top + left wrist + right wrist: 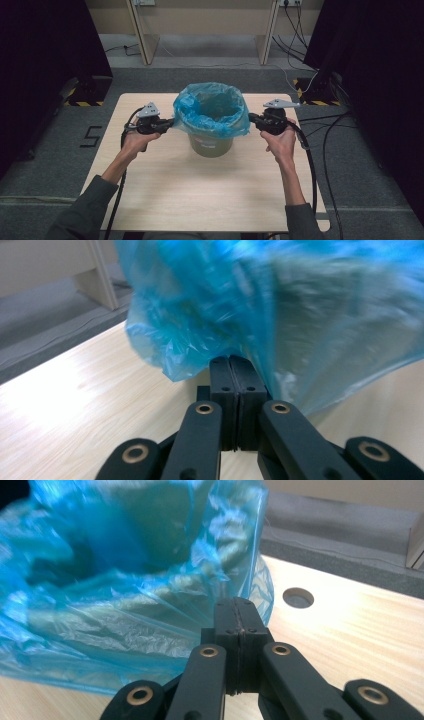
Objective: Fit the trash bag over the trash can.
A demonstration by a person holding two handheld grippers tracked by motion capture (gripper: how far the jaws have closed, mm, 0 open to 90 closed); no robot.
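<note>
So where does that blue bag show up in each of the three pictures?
High view: blue bag at table centre, lining the bin.
Left gripper view: top and right, above the closed jaws.
Right gripper view: left and centre, behind the closed jaws.
Shared landmark: the pale wooden table.

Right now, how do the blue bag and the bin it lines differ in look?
The blue bag is thin, see-through, crinkled plastic; the bin is stiff, smooth and opaque olive-green. The bag flares out and drapes over the rim; the bin stands upright on the table, narrowing downward. The bag's skirt is pinched at each side by the left gripper and right gripper; neither touches the bin. Both open upward.
</note>
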